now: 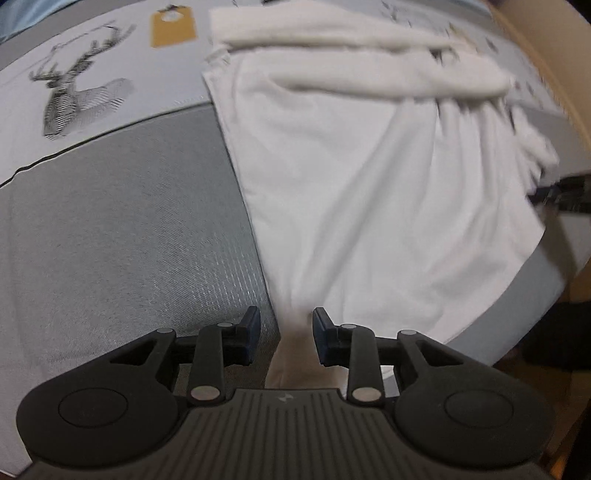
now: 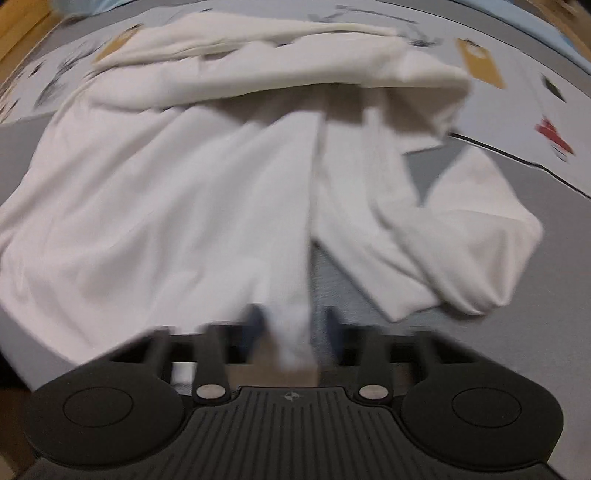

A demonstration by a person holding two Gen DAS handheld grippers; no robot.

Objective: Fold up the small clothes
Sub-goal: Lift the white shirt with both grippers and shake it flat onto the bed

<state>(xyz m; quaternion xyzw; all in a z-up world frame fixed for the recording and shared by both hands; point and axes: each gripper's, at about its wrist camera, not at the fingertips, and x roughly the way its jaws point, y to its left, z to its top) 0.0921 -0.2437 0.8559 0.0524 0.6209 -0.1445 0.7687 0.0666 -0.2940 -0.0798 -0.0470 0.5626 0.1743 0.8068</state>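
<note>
The shirt lies spread on the bedspread, its far part folded back over itself. A deer print sits left of it, beyond a tag print.

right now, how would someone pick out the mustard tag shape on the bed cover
Start from the grey and white printed bed cover and find the crumpled white cotton garment lying on it. Just past its far left corner sits the flat mustard-yellow tag shape, beside a grey line-drawn stag; it is the only solid yellow patch there.

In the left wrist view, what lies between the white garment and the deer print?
Only bare grey bedcover separates the white garment from the deer print; left wrist view shows it.
</note>
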